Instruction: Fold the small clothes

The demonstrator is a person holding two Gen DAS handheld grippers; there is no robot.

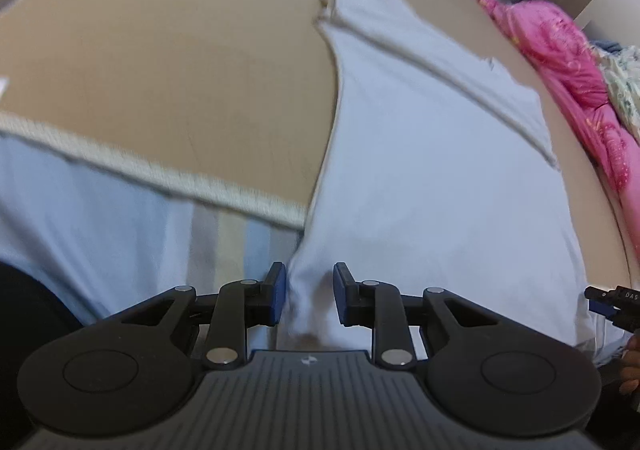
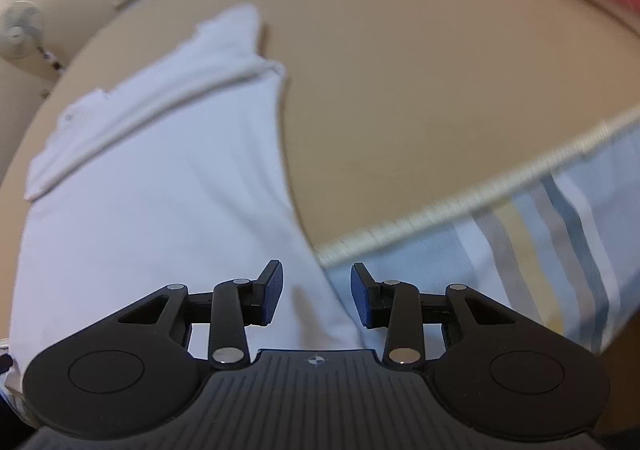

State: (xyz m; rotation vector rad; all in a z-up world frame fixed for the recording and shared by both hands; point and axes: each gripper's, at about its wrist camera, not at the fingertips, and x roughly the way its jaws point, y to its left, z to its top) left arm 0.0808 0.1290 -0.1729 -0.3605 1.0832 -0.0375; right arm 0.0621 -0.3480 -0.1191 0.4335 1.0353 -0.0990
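Note:
A small white sleeveless garment (image 1: 420, 170) lies flat on a tan surface (image 1: 180, 70), its straps at the far end. My left gripper (image 1: 308, 290) is down at the garment's near left corner; the cloth fills the gap between its blue pads, which stand apart, open. In the right wrist view the same garment (image 2: 160, 190) spreads to the left. My right gripper (image 2: 317, 290) is open over the near right corner, with the cloth's edge running between its pads. A tip of the right gripper (image 1: 612, 306) shows at the left wrist view's right edge.
A pale blue striped sheet (image 1: 224, 238) with a braided cream border hangs along the near edge of the surface, and it shows again as the striped sheet (image 2: 540, 250). A pink clothes pile (image 1: 560, 62) lies at the far right. A fan (image 2: 20, 30) stands beyond the tan surface (image 2: 420, 90).

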